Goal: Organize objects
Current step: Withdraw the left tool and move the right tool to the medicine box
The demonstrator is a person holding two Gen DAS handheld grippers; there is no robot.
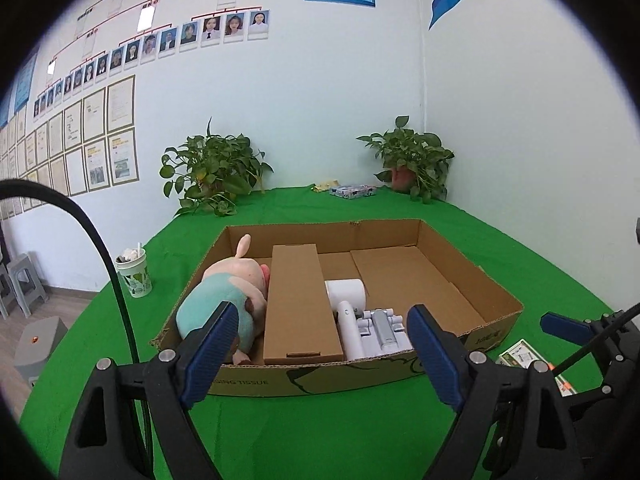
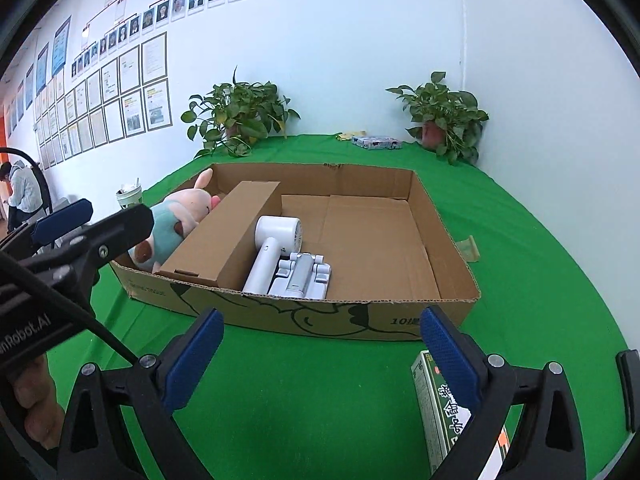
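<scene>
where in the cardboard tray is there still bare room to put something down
The right half of the cardboard tray is bare floor, bordered by the hair dryer and white stand on the left and the tray's right wall. The left half is crowded: plush pig against the left wall, then the long brown box.
</scene>
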